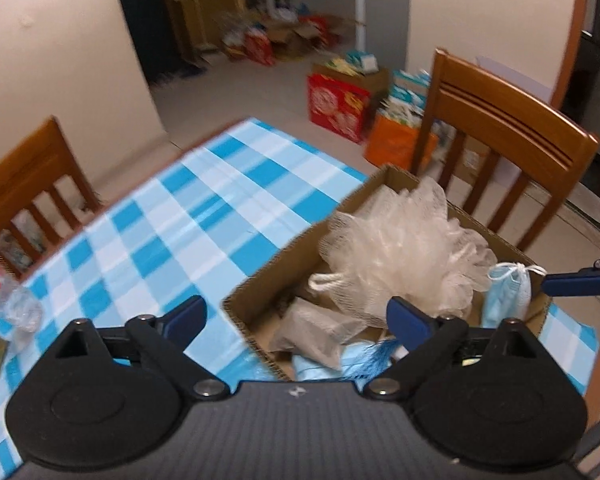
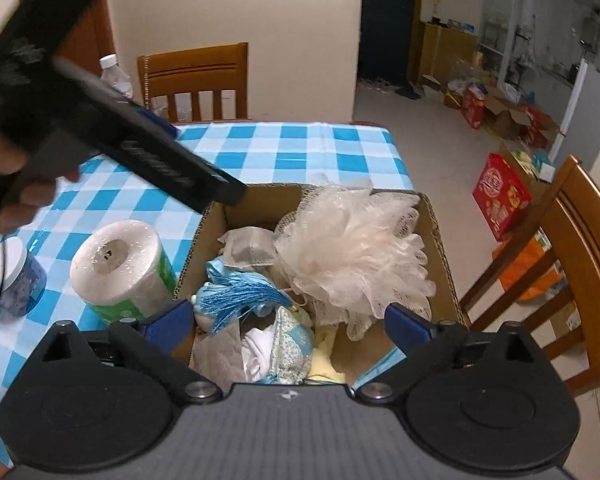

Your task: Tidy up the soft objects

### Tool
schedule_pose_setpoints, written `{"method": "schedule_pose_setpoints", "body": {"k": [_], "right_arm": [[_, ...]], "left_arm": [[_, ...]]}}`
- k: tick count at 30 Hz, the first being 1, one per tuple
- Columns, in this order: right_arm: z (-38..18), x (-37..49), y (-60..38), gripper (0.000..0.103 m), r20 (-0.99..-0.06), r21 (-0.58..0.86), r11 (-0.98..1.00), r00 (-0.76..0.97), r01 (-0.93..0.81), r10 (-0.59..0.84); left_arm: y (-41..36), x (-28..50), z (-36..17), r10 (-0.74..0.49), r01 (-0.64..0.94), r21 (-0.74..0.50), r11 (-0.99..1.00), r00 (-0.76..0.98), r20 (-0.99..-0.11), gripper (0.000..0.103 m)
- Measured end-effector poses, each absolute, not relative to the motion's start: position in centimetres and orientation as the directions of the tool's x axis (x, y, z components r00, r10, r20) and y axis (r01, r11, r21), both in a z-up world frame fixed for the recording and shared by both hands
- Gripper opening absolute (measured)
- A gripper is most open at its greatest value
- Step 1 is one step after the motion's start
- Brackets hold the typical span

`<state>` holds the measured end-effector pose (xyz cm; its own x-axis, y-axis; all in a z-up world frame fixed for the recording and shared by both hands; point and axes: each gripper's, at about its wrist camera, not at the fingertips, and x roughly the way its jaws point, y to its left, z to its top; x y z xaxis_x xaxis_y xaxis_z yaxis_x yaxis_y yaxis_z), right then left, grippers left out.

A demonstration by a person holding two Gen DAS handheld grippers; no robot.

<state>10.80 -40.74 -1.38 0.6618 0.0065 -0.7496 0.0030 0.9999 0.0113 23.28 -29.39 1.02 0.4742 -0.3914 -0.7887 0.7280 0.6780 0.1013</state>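
An open cardboard box (image 2: 440,236) stands on the blue checked tablecloth (image 2: 284,148). It holds a pale mesh bath pouf (image 2: 352,256), a blue tassel (image 2: 236,298), grey pouches (image 2: 248,248), blue and white cloth (image 2: 288,340) and a yellow item. In the left wrist view the box (image 1: 268,280) shows the pouf (image 1: 404,248) and a rolled blue face mask (image 1: 508,292). My right gripper (image 2: 288,322) is open and empty over the box's near edge. My left gripper (image 1: 296,316) is open and empty, above the box's left side.
A wrapped paper roll (image 2: 120,268) and a white-lidded jar (image 2: 12,276) stand left of the box. A plastic bottle (image 2: 114,76) stands at the far edge. Wooden chairs (image 2: 556,264) surround the table. Bags and boxes (image 2: 500,196) lie on the floor.
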Motion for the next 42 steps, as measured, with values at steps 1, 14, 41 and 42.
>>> {"method": "schedule_pose_setpoints", "body": {"k": [1,14,41,42], "right_arm": [[-1.4,10.8,-40.8,0.103,-0.753,0.018,1.000,0.658,0.012,0.006],[-1.0,8.5,-38.7,0.103,-0.837,-0.013,0.954,0.519,0.300,-0.175],[1.2,2.7,-33.6,0.103,-0.835,-0.052,0.906,0.480,0.420,-0.271],[1.2,2.7,-33.5,0.103,-0.834,-0.053,0.907,0.480,0.419,-0.270]], "left_arm": [[-29.0,22.7,1.3,-0.384,0.716,0.119,0.688,0.499,-0.777,0.099],[-22.2,14.8,1.6,-0.270,0.567,0.115,0.816,0.549,-0.791,0.100],[-17.9,9.3,3.0,-0.297,0.591,0.085,0.802,0.518,-0.802,0.101],[-17.8,9.4,3.0,-0.297,0.592,0.086,0.802,0.518,-0.802,0.101]]}}
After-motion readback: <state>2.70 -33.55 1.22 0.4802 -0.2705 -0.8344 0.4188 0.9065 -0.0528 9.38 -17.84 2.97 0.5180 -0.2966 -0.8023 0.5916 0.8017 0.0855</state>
